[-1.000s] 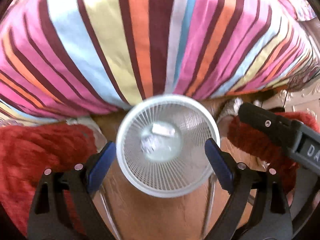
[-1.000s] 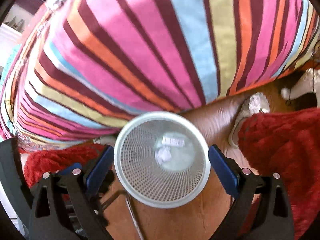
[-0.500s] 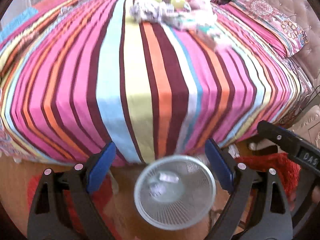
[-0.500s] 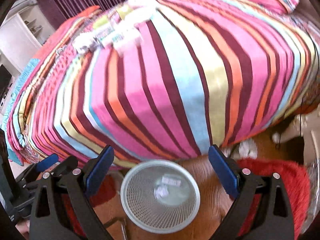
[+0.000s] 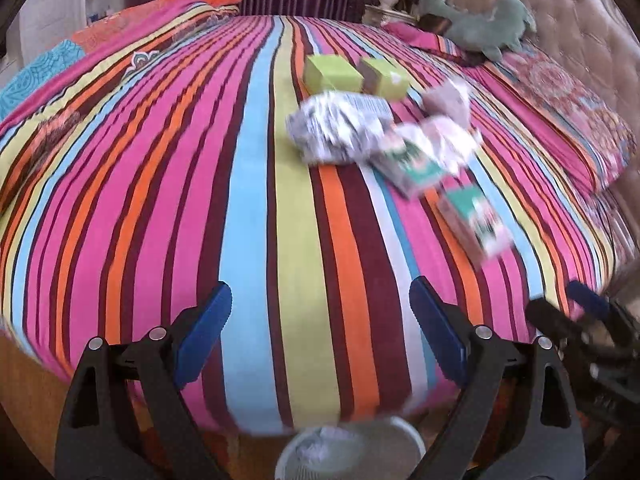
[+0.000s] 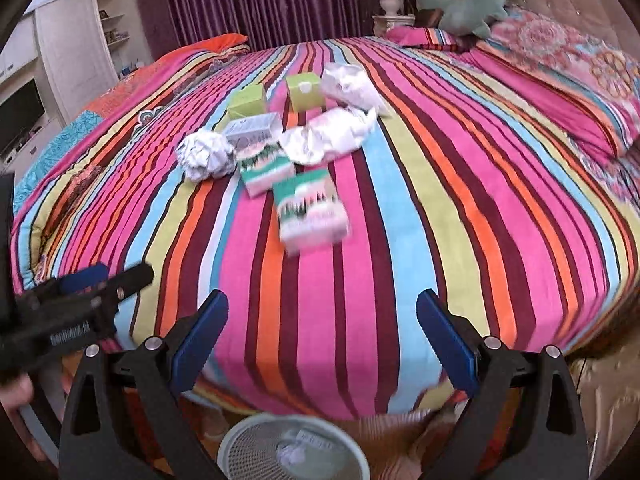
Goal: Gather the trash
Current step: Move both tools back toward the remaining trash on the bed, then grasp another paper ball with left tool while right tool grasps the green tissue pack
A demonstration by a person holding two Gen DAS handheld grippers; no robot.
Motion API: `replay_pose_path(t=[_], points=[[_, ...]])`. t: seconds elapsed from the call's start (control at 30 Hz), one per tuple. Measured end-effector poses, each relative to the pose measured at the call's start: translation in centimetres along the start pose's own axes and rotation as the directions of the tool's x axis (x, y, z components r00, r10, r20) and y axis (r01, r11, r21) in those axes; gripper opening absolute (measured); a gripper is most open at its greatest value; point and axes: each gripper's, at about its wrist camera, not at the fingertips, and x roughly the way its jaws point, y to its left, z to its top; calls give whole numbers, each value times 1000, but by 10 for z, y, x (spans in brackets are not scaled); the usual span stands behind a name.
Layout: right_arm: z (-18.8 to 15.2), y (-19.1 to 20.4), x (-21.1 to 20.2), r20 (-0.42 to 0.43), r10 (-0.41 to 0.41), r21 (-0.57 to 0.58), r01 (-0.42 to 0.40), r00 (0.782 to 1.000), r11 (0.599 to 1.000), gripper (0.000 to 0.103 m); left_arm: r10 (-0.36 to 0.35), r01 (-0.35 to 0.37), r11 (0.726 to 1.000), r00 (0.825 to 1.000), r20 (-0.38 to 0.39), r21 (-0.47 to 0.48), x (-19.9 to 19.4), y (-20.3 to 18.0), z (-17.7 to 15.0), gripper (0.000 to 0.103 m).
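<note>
Trash lies in a pile on the striped bed (image 6: 400,200): a crumpled paper ball (image 6: 206,154), crumpled white wrappers (image 6: 328,140), two green-and-white cartons (image 6: 310,210), a grey box (image 6: 252,130) and two lime-green boxes (image 6: 304,92). The same pile shows in the left wrist view, with the paper ball (image 5: 336,130) and a carton (image 5: 474,220). A white mesh bin (image 6: 294,446) with paper scraps stands on the floor by the bed, also low in the left wrist view (image 5: 348,460). My left gripper (image 5: 320,328) and right gripper (image 6: 322,334) are both open and empty, above the bed edge.
A green plush toy (image 6: 466,4) and patterned pillows (image 6: 560,80) lie at the head of the bed. White shelving and a TV (image 6: 20,116) stand at the left. Purple curtains hang behind. The left gripper shows in the right wrist view (image 6: 80,304).
Both grippers have risen and tilted up from over the bin to face the bed top. The bin has slid to the bottom of both views and the trash pile has come into view.
</note>
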Motion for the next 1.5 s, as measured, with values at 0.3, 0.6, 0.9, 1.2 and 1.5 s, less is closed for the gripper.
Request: replay_pose_path(t=[0.3,0.6,0.9,1.2,1.5], points=[[31,4,34,-37,34,-44,-36,999,998,91,-23,24,998,999,31,-49,39,-1,74,88],[37,11,54,-60,20,-90,-26,998,996,91,-56,55,996,998,-6,-63,73,-1,111,88],[44,16,74,-91,-3,-125,-9,996,992,90,-14,9,998,996,-83,-56,110,-1,121,88],[38,21,79,-99,-36,-176,18,994,984,57,-6,1,999,995,-99,-52,115,-5,116,70],[40,12,61,-100,16,-88,-25,995,996,50,0,-4,995,999,-42,-100,81,10,114,70]])
